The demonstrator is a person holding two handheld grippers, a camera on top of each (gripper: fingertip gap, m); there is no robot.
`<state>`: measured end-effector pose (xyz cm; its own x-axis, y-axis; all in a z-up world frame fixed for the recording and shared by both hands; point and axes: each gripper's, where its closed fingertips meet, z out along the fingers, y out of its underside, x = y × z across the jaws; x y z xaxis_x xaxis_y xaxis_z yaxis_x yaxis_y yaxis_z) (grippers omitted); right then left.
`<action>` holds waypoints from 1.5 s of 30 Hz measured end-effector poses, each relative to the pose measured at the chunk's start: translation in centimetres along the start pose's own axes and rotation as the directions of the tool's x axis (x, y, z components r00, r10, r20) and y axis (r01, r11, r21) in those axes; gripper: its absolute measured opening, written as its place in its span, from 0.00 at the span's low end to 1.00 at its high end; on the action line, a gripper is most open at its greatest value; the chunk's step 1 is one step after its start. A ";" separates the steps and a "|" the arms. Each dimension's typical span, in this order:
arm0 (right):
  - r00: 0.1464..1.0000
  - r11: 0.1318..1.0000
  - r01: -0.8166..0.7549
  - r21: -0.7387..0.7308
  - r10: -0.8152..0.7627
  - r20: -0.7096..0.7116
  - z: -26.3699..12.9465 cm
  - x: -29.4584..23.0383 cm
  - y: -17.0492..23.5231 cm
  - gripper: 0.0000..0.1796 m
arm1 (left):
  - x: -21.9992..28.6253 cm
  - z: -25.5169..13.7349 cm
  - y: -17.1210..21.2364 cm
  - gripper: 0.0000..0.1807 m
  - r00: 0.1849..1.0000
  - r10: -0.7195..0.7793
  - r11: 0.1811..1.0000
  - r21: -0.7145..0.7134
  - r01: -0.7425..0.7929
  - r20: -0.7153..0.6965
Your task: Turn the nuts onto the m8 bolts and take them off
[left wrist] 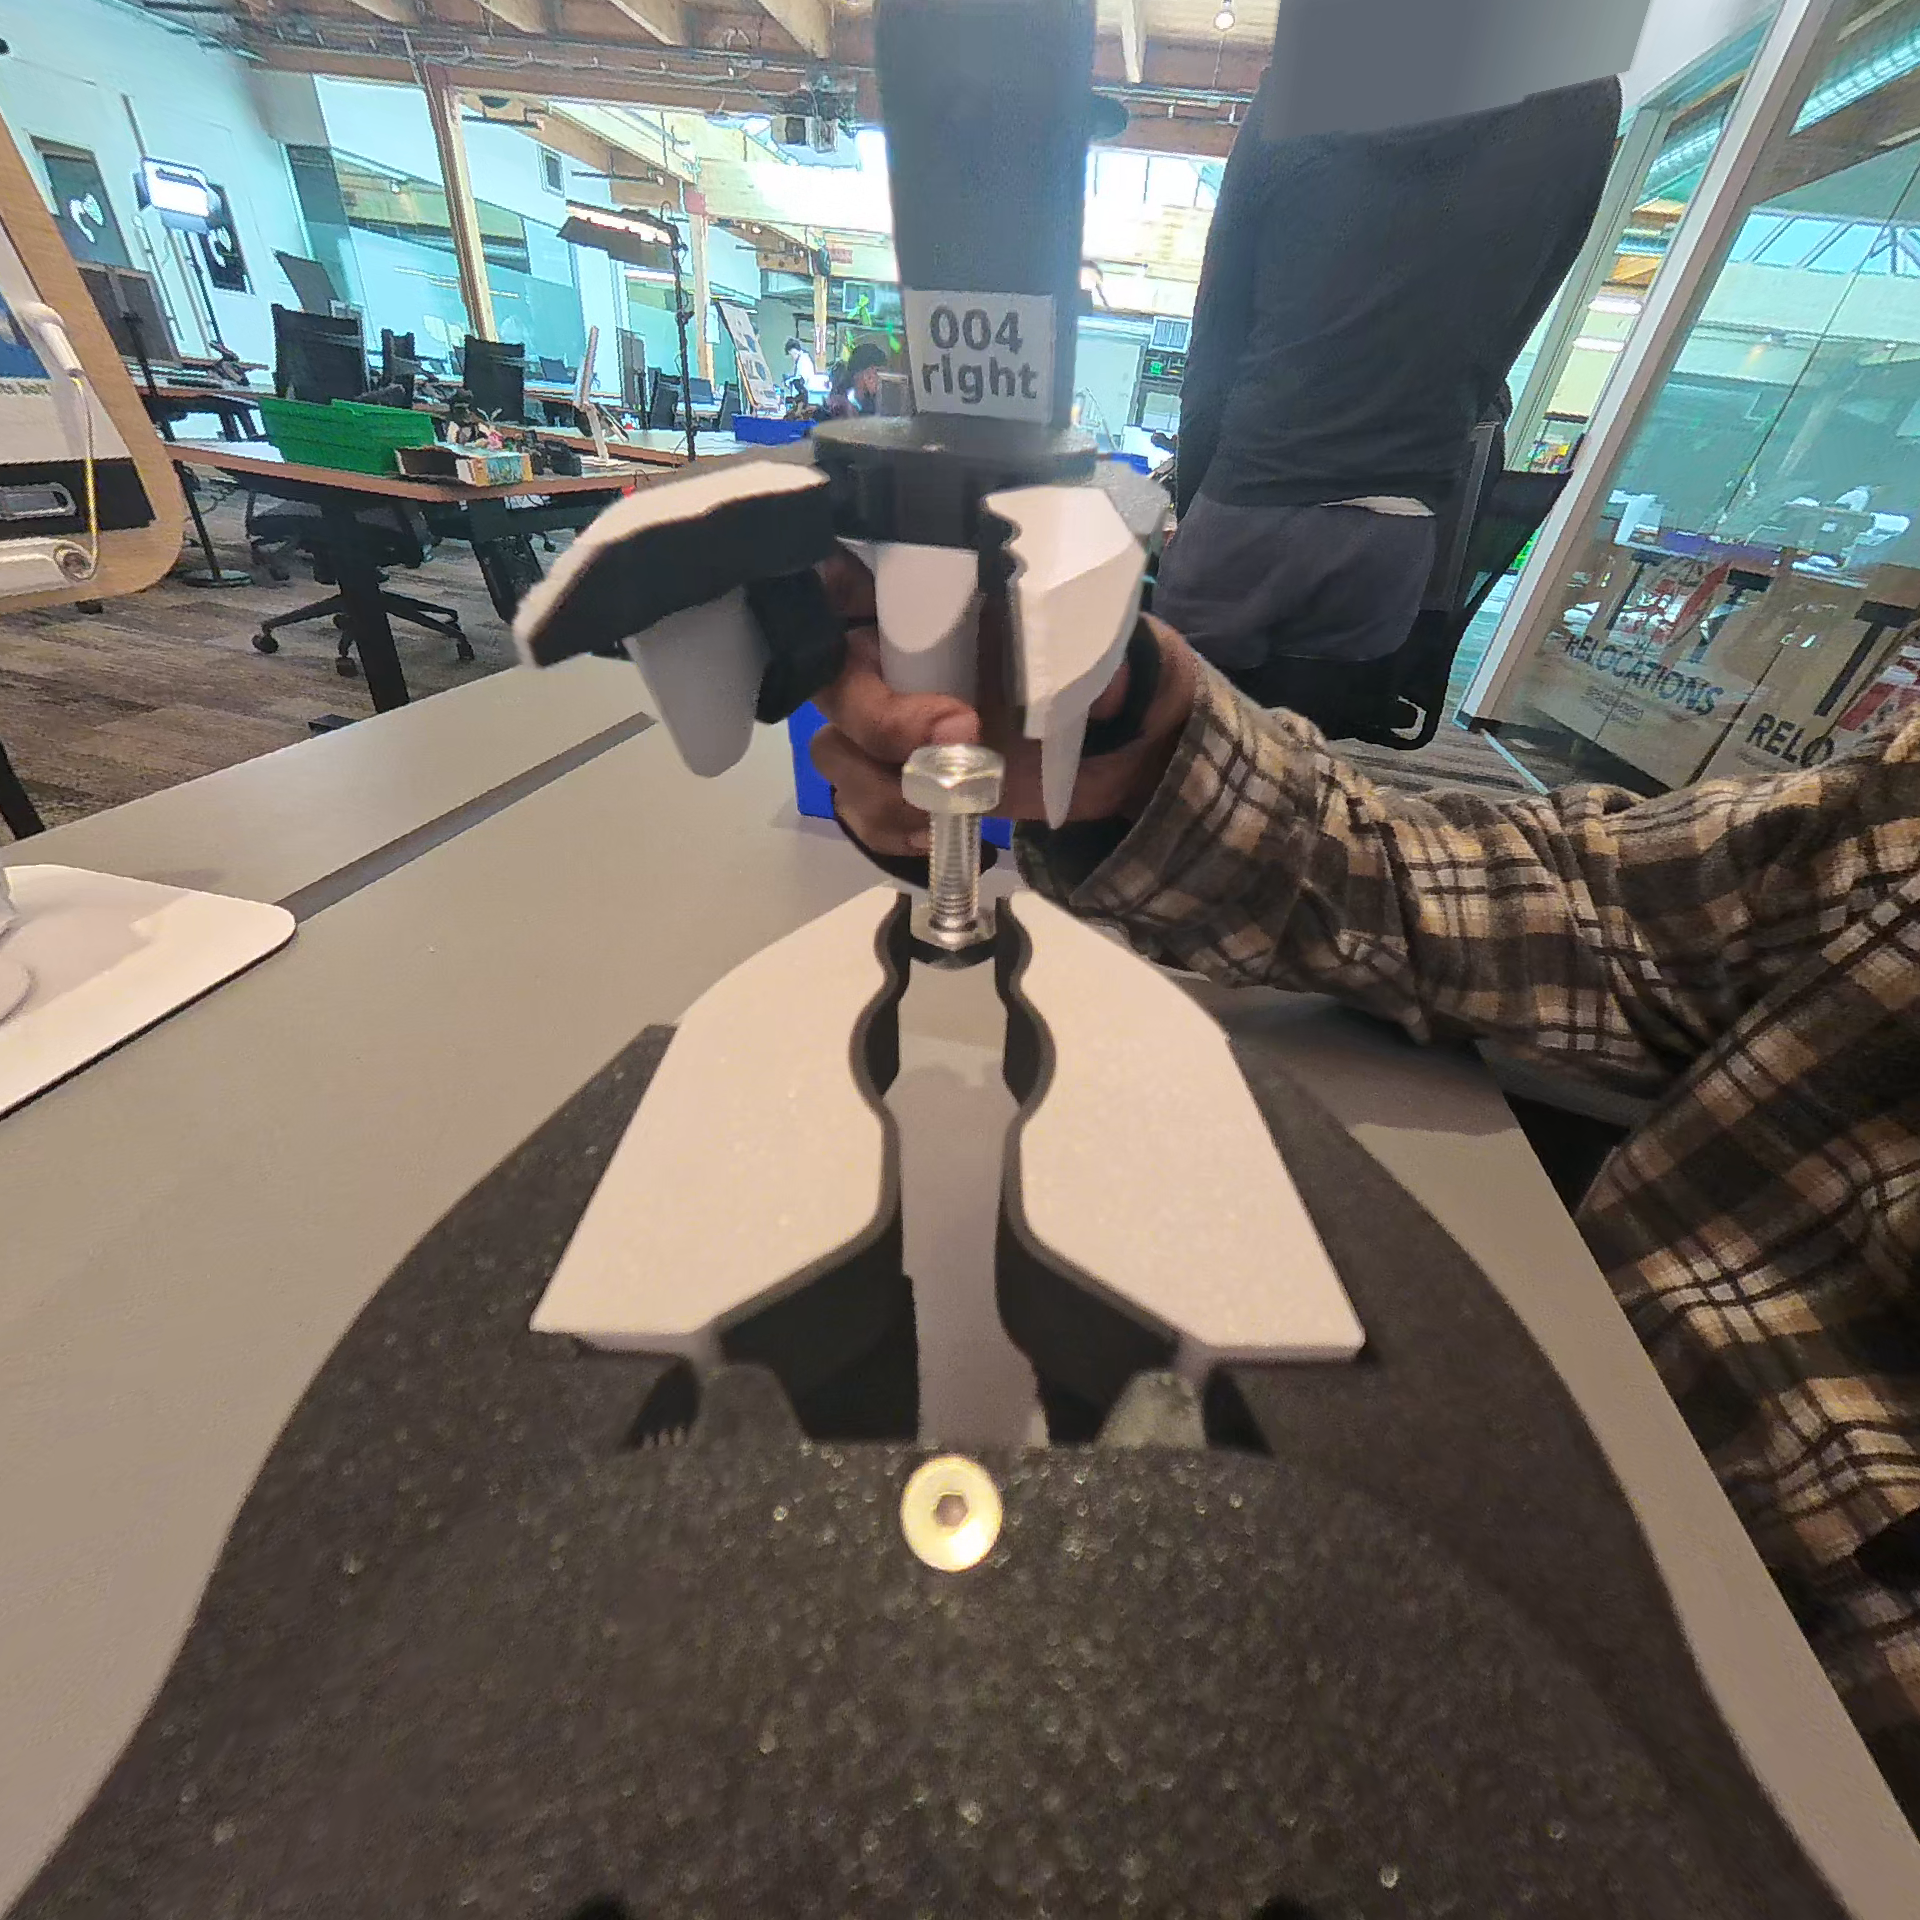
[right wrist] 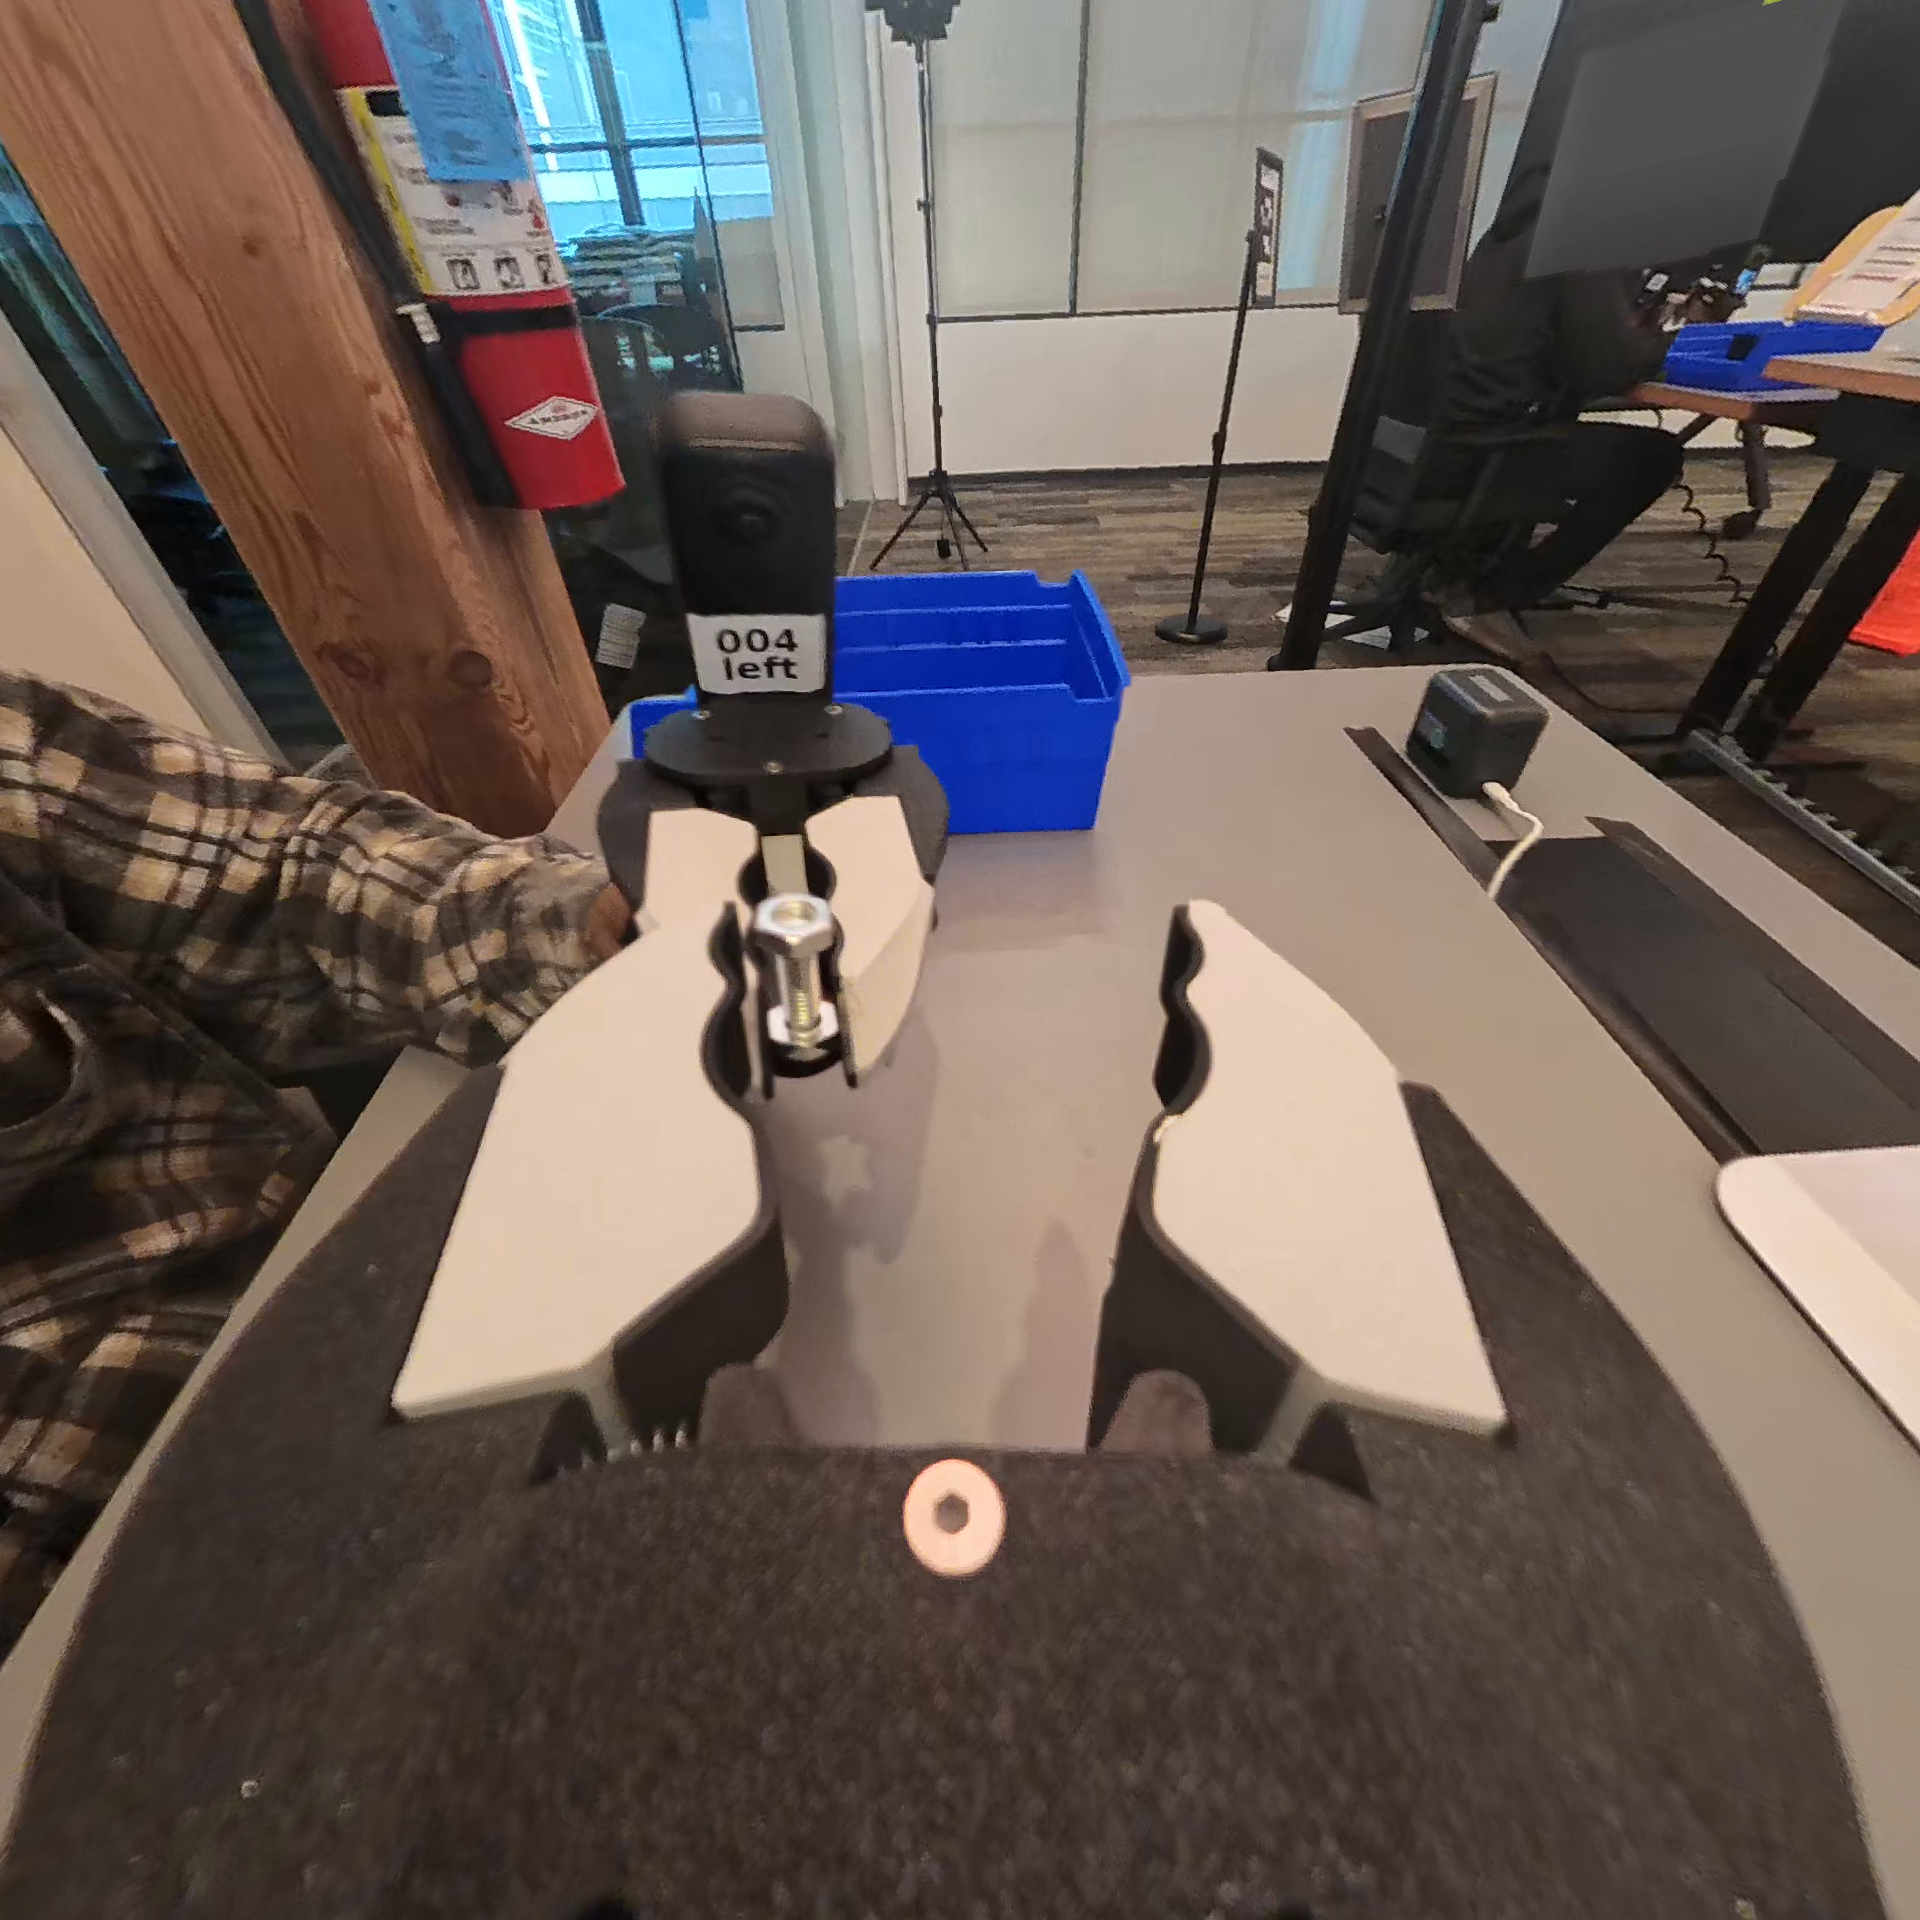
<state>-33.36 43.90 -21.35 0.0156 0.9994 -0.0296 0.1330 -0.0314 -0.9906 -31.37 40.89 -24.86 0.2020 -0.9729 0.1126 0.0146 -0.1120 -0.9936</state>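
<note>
My left gripper (left wrist: 951,925) is shut on the head of a silver bolt (left wrist: 951,873). It holds the bolt upright above the grey table (left wrist: 468,987). A hex nut (left wrist: 953,779) sits at the top end of the threaded shaft. My right gripper (right wrist: 961,966) is open and empty. In the right wrist view the bolt (right wrist: 798,997) and nut (right wrist: 792,930) are just by the tip of its left finger (right wrist: 623,1091), with no contact that I can see. In the left wrist view the right gripper (left wrist: 888,774) faces me, jaws apart on either side of the nut.
A blue bin (right wrist: 977,707) stands at the far table edge behind the left gripper. A small black device (right wrist: 1475,727) with a white cable sits at the back right. A flat white slab (right wrist: 1829,1247) lies at the right edge. A plaid sleeve (left wrist: 1455,935) reaches across. One gripper's finger ends stand about 5 cm off the other's.
</note>
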 end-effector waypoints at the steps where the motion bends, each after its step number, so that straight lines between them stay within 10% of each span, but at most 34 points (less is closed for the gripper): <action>1: 1.000 1.000 0.007 -0.006 -0.007 0.016 0.2 -0.4 0.0 0.41 | 0.0 0.0 0.0 0.08 1.000 -0.001 1.000 -0.001 0.001 0.000; 12: 0.991 0.998 0.025 -0.058 -0.017 0.133 1.2 -2.6 0.8 0.17 | 0.0 0.0 -0.1 0.08 1.000 0.004 1.000 0.004 -0.004 0.004; 45: 0.996 1.000 0.004 -0.027 -0.002 0.094 0.3 -1.7 0.2 0.27 | 0.0 0.0 0.0 0.08 1.000 0.001 1.000 0.001 -0.001 0.002</action>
<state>-33.67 42.24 -21.55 -0.0774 0.9962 -0.0401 0.1600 -0.0273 -0.9867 -31.33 40.87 -24.89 0.2037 -0.9726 0.1116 0.0155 -0.1108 -0.9937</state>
